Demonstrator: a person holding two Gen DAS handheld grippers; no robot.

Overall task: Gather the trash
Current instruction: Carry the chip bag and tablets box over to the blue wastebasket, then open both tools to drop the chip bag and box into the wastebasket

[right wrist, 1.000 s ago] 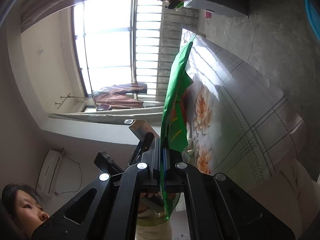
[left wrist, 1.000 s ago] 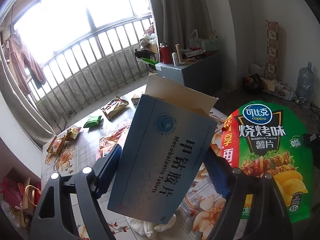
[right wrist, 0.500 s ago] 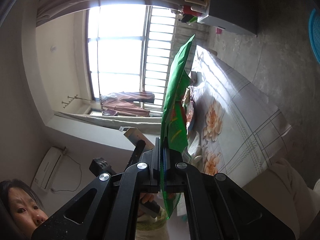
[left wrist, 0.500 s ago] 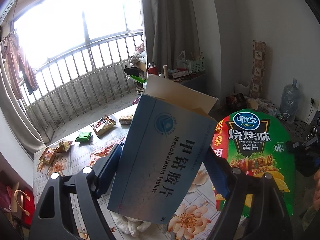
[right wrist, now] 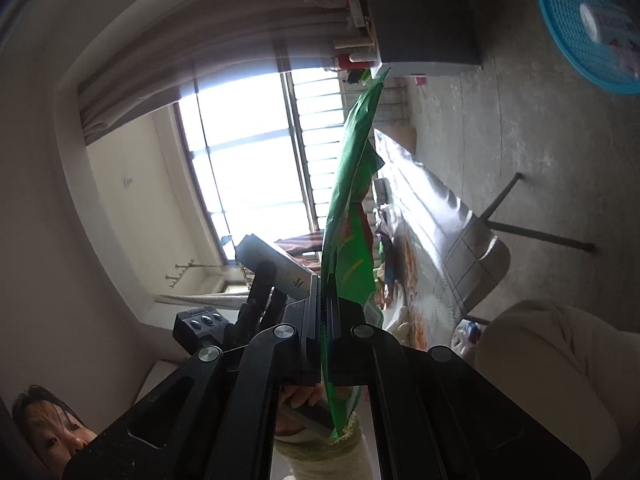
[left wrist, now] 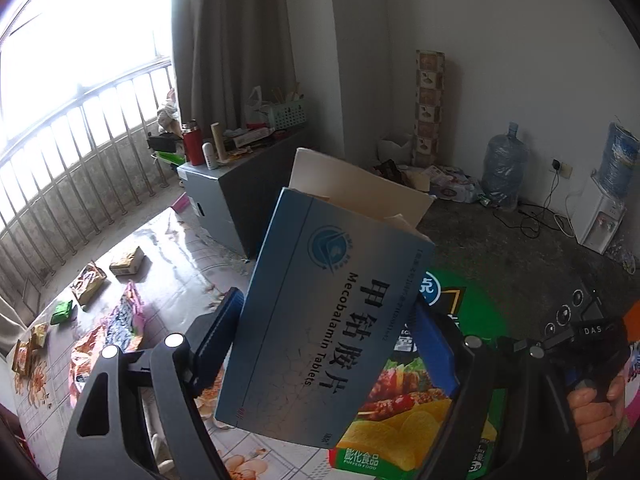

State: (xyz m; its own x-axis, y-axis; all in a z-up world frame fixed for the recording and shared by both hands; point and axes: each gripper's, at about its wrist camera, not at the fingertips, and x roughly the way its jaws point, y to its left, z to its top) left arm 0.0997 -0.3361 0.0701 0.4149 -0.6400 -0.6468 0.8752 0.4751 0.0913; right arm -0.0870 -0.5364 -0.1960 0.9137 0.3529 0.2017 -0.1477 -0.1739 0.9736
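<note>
My left gripper is shut on a blue Mecobalamin tablet box with its top flap open, held high above the table. My right gripper is shut on a flat green chip bag, seen edge-on and held up in the air; the bag also shows in the left wrist view, behind the box. The left gripper with the box also shows in the right wrist view. Several snack wrappers lie on the floral table below.
A blue basket with a packet in it stands on the concrete floor. A grey cabinet stands past the table. Water bottles and a dispenser stand by the wall. The person's head is at lower left.
Both grippers have swung away from the table toward the room, each keeping its hold. The basket has come into the right wrist view.
</note>
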